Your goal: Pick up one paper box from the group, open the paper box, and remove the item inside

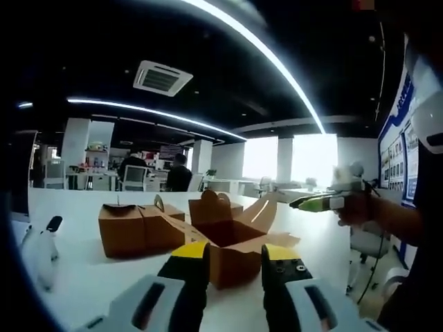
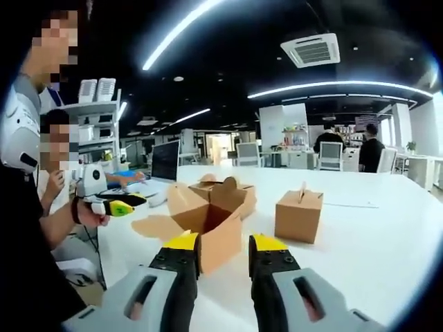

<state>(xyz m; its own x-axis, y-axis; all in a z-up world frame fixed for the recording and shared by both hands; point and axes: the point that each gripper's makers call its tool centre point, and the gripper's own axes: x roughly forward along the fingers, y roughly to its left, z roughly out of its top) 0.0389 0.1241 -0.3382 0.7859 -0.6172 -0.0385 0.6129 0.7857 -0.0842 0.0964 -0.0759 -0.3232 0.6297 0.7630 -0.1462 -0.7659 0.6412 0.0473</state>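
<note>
An open paper box (image 1: pixel 232 249) sits in the lower middle of the left gripper view, flaps spread wide, right past the left gripper (image 1: pixel 235 257), whose jaws stand apart and hold nothing. In the right gripper view the same open box (image 2: pixel 208 228) is just above the right gripper (image 2: pixel 219 243), whose jaws also stand apart with nothing between them. Closed boxes (image 1: pixel 138 228) wait on the white table (image 2: pixel 387 242), and a person's hand (image 2: pixel 93 207) at the left edge holds a yellow-tipped tool (image 2: pixel 119 205).
</note>
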